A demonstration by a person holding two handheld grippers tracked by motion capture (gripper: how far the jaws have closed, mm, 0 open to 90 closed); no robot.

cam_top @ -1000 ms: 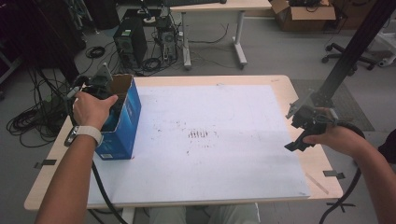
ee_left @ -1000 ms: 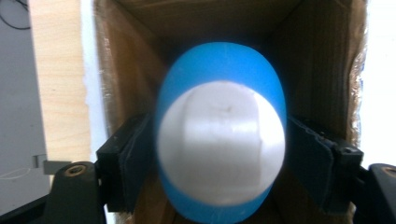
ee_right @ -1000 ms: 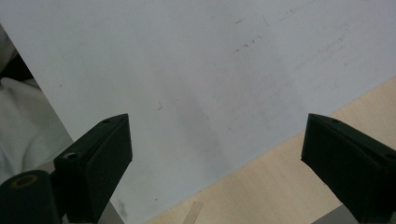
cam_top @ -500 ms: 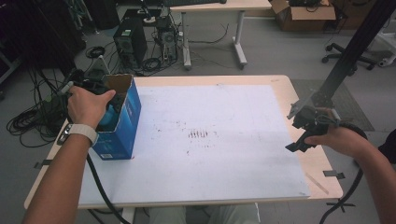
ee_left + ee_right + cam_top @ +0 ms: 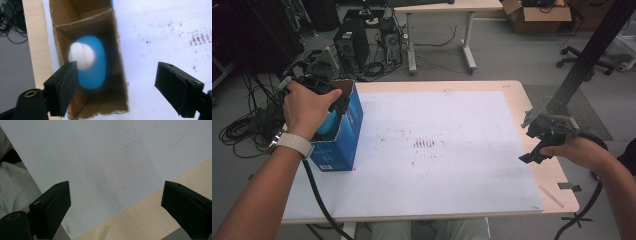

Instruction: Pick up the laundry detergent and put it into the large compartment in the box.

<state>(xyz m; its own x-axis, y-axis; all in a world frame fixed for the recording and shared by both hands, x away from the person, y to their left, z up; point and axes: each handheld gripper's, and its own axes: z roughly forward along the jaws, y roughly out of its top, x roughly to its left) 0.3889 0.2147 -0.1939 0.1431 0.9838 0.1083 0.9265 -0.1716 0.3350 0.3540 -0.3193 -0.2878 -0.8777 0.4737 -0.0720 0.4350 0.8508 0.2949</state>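
Two grippers are out over the table (image 5: 512,95), and a good deal is hard to read: in the high view the left hand (image 5: 307,107) wraps around the left gripper (image 5: 120,87) so fully that its jaws are lost over the mouth of the blue box (image 5: 343,135), and the bottle inside shows there as no more than a sliver of light blue under the palm. From the left gripper view the blue bottle (image 5: 93,67) with its white cap (image 5: 81,55) is blurred, its outline soft, lying down in the brown cardboard interior beyond a torn flap; the box's near end is cut off by the bottom edge. That gripper's jaws stand wide apart, one over the box's edge and the other over the sheet, holding nothing. Since half a second ago the left hand has drawn slightly toward the person over the box, while the right hand (image 5: 579,150) has barely shifted. The right gripper (image 5: 115,205) hangs at the table's right edge with its jaws spread wide and bare, its cable (image 5: 584,210) looping off below. The white sheet (image 5: 437,165) covering the table is matt and scuffed, with dark smudges near its middle, and pale wood shows around it. The box is glossy blue outside, raw card inside, standing at the table's left edge. A strip of tape (image 5: 103,232) lies on the wood near the sheet's corner
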